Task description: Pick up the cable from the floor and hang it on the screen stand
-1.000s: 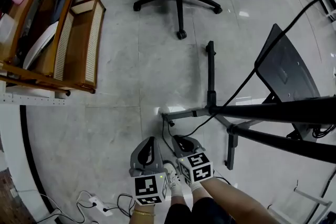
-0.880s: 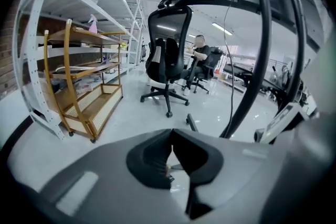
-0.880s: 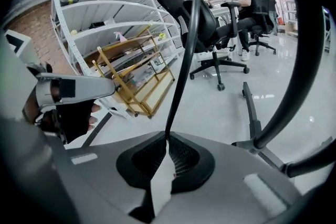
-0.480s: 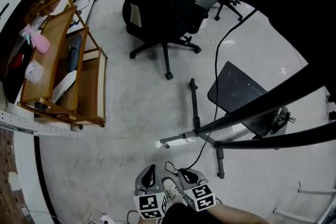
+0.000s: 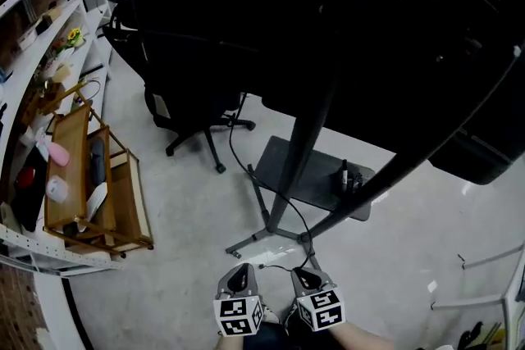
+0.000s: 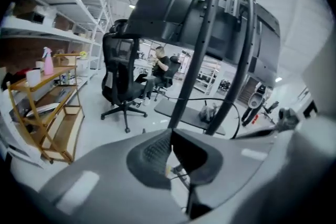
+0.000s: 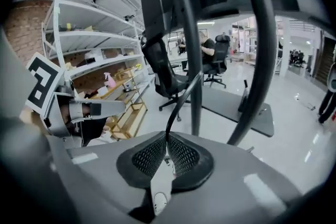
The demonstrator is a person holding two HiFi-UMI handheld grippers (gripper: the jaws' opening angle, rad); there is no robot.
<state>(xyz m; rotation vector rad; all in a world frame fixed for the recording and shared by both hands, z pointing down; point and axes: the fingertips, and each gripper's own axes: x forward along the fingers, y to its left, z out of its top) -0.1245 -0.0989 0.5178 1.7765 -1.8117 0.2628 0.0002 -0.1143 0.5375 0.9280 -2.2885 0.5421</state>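
- Head view: The left gripper and the right gripper sit side by side at the near edge, above the pale grey floor. Both face the tall black metal screen stand, whose foot lies just beyond them. The thin black cable runs from the far side of the stand, past its foot, to the grippers. Two holds placed close together are judged to keep the slack from trailing.
- Left gripper view: The left gripper has its jaws drawn together at the tips. A dark strand shows low between the pads. It is judged to be the cable, pinched as a second support point. Farther off, the cable arcs between the stand's posts.
- Right gripper view: The right gripper is clamped narrowly on the cable, just above its white plug. A grip near the end gives control of the free end for draping. The cable is not yet hung.
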